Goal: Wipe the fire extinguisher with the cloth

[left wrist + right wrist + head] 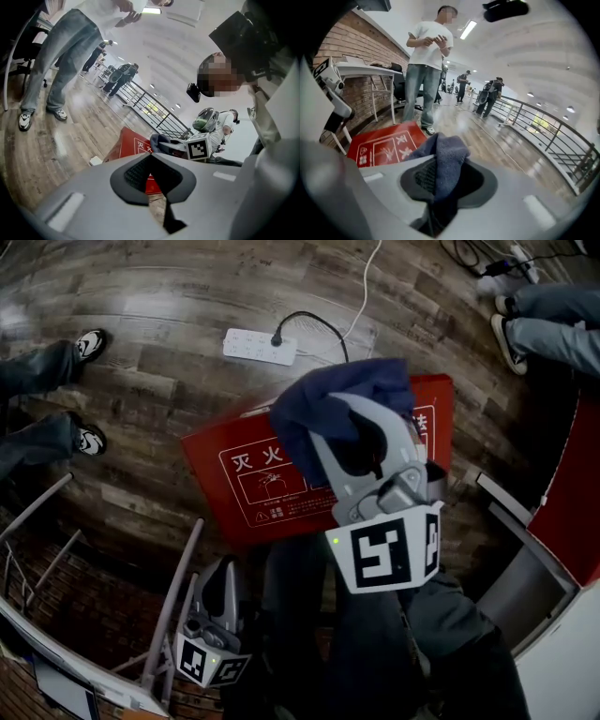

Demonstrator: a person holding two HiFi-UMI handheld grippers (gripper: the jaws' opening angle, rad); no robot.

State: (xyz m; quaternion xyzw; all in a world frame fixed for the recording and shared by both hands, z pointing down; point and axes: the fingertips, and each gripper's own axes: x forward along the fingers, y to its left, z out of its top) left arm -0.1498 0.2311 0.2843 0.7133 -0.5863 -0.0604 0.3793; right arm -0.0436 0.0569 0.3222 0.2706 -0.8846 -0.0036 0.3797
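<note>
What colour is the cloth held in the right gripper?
Dark blue. The cloth shows best in the right gripper view, up close between the jaws.

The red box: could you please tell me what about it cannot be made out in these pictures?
- Head view: the cloth and right gripper cover the middle of the box and part of its print.
- Head view: whether cloth touches box is hidden beneath the cloth.
- Head view: the box's smaller print is too small to read.
- Left gripper view: the left gripper, jaws shut, hides most of the box.

Head cam steep down; all share red box (pixel 225 498)
</note>
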